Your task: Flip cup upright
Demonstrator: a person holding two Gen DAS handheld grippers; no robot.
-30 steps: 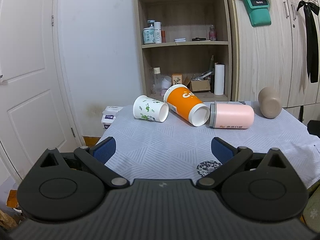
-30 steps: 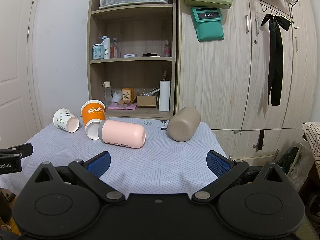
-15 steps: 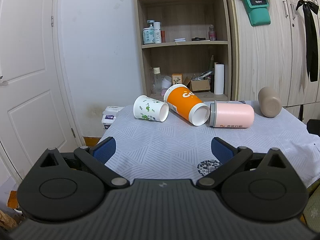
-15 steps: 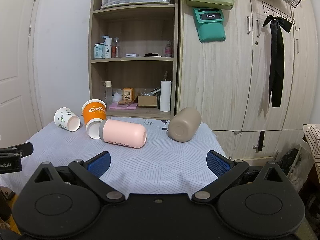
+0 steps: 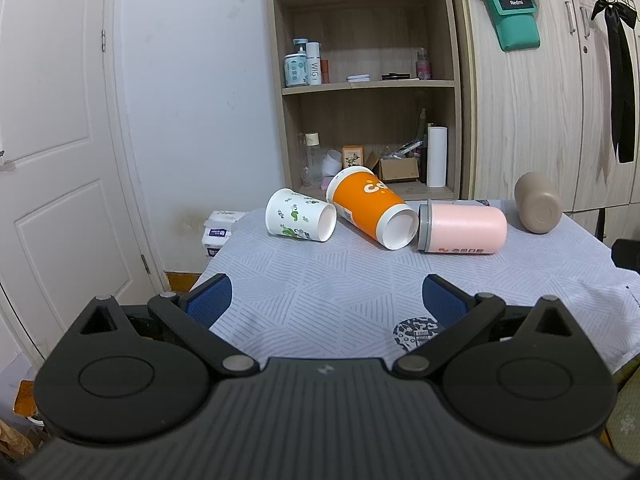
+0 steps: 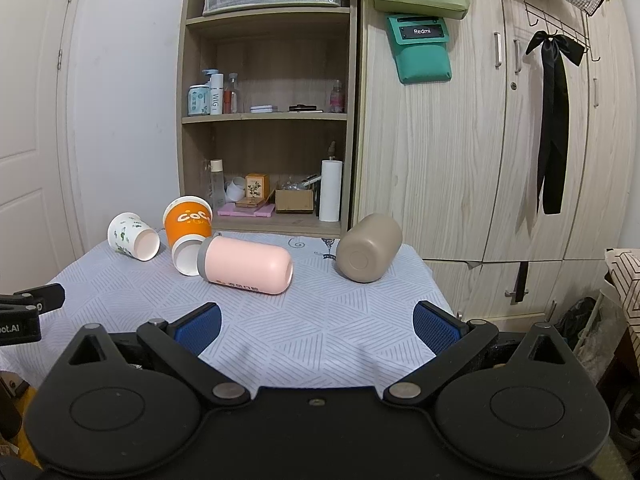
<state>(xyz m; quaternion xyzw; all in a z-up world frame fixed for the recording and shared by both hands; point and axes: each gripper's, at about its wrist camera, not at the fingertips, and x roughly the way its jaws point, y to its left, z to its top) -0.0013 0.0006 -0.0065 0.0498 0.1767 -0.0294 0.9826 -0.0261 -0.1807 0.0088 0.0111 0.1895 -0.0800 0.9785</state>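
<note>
Several cups lie on their sides on a table with a grey patterned cloth point(image 5: 320, 280). From left: a white paper cup with green prints point(image 5: 300, 221) point(image 6: 132, 236), an orange paper cup point(image 5: 370, 212) point(image 6: 187, 232), a pink tumbler with a grey rim point(image 5: 462, 230) point(image 6: 246, 265), and a tan cup point(image 5: 537, 208) point(image 6: 368, 247). My left gripper point(image 5: 326, 300) is open and empty over the near left edge. My right gripper point(image 6: 316, 326) is open and empty over the near right edge. Both are well short of the cups.
A wooden shelf unit point(image 5: 368, 80) with bottles and boxes stands behind the table. Wooden cabinets point(image 6: 500, 140) are to the right, a white door point(image 5: 60, 160) to the left. The left gripper's body shows at the right view's left edge point(image 6: 28, 308).
Both views have shifted very slightly; the right gripper has edged a little toward the table. The cups have not moved.
</note>
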